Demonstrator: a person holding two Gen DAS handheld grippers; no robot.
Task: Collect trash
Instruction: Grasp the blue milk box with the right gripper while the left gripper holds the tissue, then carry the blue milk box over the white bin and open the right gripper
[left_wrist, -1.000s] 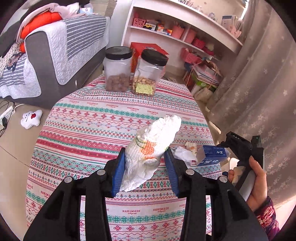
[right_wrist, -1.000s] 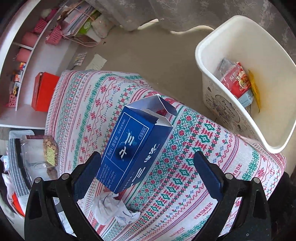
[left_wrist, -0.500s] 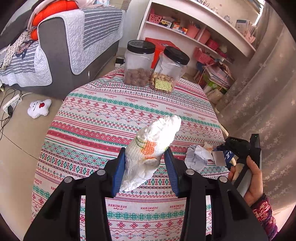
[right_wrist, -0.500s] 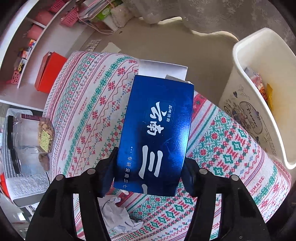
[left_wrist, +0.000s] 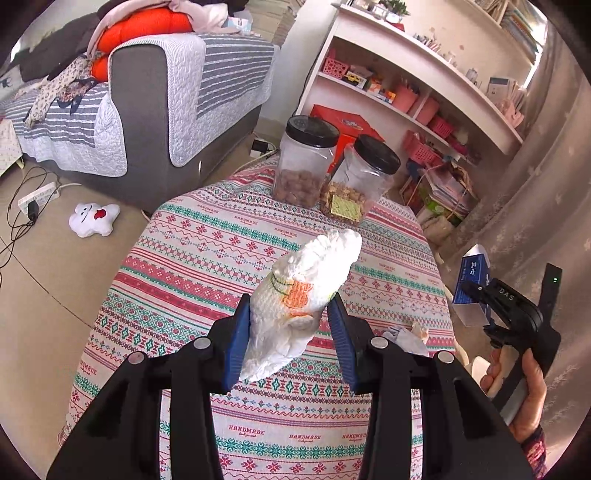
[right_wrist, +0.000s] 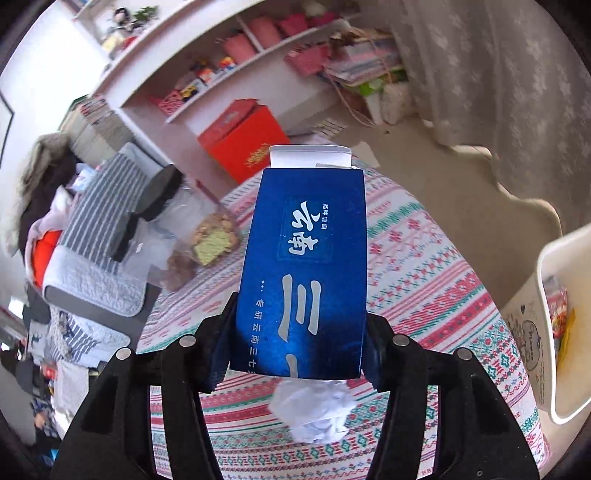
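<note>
My left gripper (left_wrist: 288, 332) is shut on a crumpled white paper towel wad (left_wrist: 303, 291) with orange and green print, held above the patterned tablecloth (left_wrist: 221, 258). In the right wrist view my right gripper (right_wrist: 299, 343) grips a blue carton box (right_wrist: 303, 266). Its jaws are still closing, both pads press the box's sides, and the opened flap points away. The box hangs above the table. From the left wrist view the same blue box (left_wrist: 472, 273) shows at the table's right edge, with a hand (left_wrist: 524, 398) holding that gripper. A crumpled white tissue (right_wrist: 314, 413) lies on the cloth under the box.
A white waste bin (right_wrist: 543, 295) with wrappers inside stands beside the table at the right. Two black-lidded jars (left_wrist: 308, 162) (left_wrist: 360, 184) stand at the table's far edge. A sofa (left_wrist: 147, 110), white shelves (left_wrist: 406, 74), a red box (right_wrist: 240, 140) and a plush toy (left_wrist: 94, 218) surround the table.
My right gripper closed on the blue box, rolled it upright and lifted it off the cloth. My left gripper drifted sideways with the paper towel wad still in it.
</note>
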